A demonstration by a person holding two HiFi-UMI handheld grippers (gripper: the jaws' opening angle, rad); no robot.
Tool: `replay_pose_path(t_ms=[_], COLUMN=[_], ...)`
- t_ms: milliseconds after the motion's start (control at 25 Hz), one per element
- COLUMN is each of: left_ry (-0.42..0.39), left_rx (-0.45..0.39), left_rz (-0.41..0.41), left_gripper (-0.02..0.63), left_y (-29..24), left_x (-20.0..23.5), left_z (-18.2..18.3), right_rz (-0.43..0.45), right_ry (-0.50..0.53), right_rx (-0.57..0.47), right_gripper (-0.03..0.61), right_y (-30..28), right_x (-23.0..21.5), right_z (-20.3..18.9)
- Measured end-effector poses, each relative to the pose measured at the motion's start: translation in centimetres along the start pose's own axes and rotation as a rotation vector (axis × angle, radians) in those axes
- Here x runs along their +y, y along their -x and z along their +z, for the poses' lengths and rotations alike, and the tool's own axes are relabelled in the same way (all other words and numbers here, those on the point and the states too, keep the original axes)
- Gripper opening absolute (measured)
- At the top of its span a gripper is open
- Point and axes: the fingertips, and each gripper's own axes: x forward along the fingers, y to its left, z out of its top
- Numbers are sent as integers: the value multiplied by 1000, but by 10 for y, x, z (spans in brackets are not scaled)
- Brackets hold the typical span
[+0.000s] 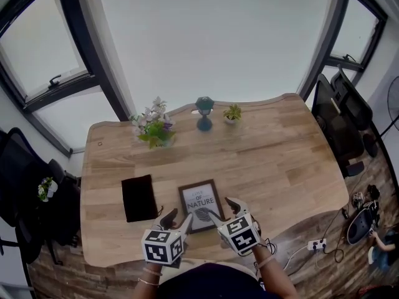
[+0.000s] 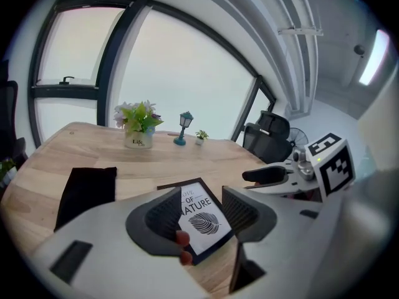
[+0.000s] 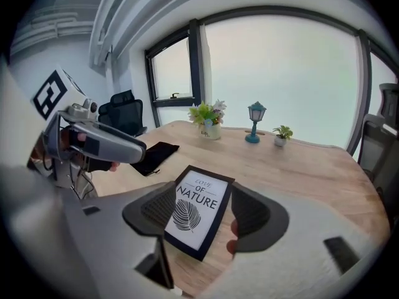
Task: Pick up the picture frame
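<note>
Wooden table [image 1: 280, 148]: one picture frame [image 1: 201, 203], one pouch [image 1: 138, 198]

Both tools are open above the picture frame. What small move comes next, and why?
The picture frame lies flat on the table, showing between open jaws in both gripper views, no pad gripping it. I would probably lower the right tool to straddle its right edge before closing, with the left tool ready at the near left corner.
</note>
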Motion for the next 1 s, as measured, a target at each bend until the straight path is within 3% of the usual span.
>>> replay_pose_path(t_ms=[440, 760, 1000], left_ry=[71, 130, 124], left_rx=[147, 208, 259], left_rz=[15, 16, 30], left_gripper=[184, 167, 163], left_y=[-38, -59, -74], left_x=[31, 46, 53], left_z=[-36, -49, -59], right_rz=[-23, -34, -36], right_ry=[-45, -58, -104], right_rx=[82, 146, 186], right_gripper=[255, 254, 253], right_y=[-35, -54, -69], right_x=[-15, -22, -27], right_z=[-18, -33, -51])
